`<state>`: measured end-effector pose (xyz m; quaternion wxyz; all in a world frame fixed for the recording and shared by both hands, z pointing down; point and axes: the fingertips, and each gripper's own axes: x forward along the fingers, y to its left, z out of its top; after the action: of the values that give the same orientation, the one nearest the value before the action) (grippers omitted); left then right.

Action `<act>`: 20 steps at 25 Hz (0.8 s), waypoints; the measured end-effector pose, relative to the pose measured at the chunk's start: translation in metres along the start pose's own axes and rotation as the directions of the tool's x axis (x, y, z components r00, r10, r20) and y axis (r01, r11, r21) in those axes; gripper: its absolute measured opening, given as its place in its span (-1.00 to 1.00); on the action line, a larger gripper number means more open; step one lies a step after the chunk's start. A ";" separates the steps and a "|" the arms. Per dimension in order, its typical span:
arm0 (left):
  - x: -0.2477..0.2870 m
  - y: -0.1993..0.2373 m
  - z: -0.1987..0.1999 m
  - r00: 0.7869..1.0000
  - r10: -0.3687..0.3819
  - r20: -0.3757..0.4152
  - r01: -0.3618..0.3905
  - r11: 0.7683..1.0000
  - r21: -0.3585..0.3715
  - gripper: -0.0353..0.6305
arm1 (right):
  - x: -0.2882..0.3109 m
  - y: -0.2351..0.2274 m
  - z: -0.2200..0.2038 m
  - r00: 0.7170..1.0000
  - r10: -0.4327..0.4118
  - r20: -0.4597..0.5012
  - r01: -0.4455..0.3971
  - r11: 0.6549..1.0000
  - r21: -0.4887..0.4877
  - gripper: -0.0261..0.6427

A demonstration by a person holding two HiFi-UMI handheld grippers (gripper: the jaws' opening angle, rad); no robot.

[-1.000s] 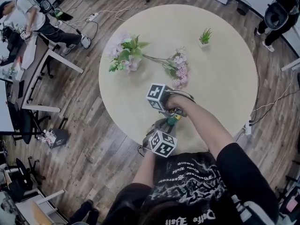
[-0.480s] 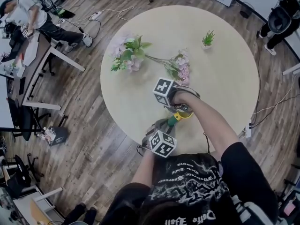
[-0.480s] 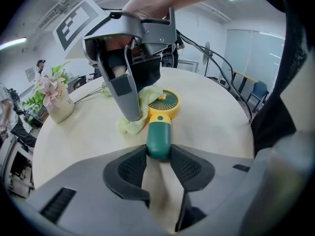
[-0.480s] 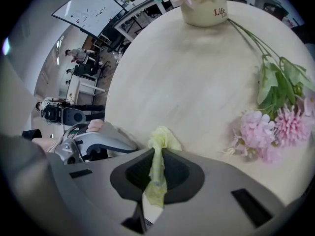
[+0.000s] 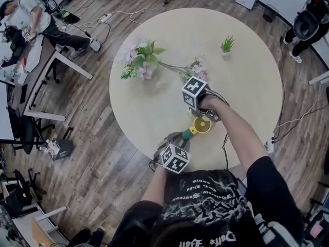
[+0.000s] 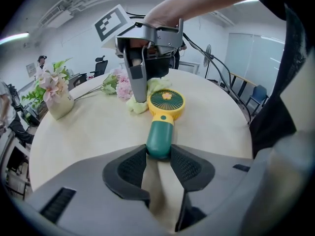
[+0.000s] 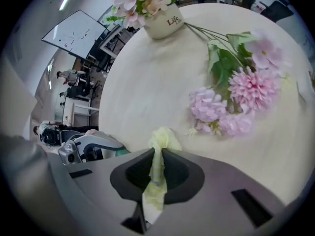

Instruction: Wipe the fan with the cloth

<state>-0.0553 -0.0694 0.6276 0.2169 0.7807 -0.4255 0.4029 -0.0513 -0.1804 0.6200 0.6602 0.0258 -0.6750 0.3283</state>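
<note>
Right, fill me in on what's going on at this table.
A person is working at a round table with a gripper in each hand. The left gripper is clamped on the green handle of a small fan lying flat on the table. The right gripper pinches a pale yellow cloth, its bunched end down beside the fan's yellow head. Loose pink flowers lie just beyond.

I list: small handheld plastic fan (image 6: 165, 107), yellow round head, dark green handle; crumpled thin cloth (image 7: 160, 141), pale yellow-green; round table (image 5: 247, 86), plain cream; artificial flower sprays (image 7: 248, 95), pink blooms, green leaves; plank floor (image 5: 103, 153), brown wood grain.
</note>
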 end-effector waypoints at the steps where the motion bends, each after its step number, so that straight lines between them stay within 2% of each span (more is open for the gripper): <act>1: 0.000 0.000 0.000 1.000 -0.002 0.000 0.002 1.000 -0.006 -0.38 | -0.002 -0.005 -0.002 1.000 0.011 0.018 -0.011 1.000 0.025 -0.80; 6: 0.001 0.001 0.000 1.000 0.000 0.003 0.000 0.999 -0.035 -0.38 | -0.009 -0.025 -0.016 0.986 0.072 0.147 -0.097 0.981 0.170 -0.80; 10: 0.002 0.002 -0.001 1.000 0.004 0.006 -0.004 0.996 -0.088 -0.38 | -0.014 -0.039 -0.027 0.965 0.076 0.251 -0.139 0.960 0.244 -0.80; 16: 0.002 0.005 -0.002 1.000 -0.006 0.013 0.008 0.989 -0.144 -0.38 | -0.010 -0.039 -0.056 0.934 0.093 0.344 -0.193 0.943 0.272 -0.80; 20: 0.002 0.004 -0.002 1.000 -0.008 0.007 0.009 0.990 -0.143 -0.37 | -0.008 -0.034 -0.067 0.905 0.107 0.411 -0.228 0.938 0.259 -0.80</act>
<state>-0.0591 -0.0713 0.6305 0.2728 0.7663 -0.4504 0.3681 0.0240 -0.1782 0.6212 0.4694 0.1324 -0.7346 0.4717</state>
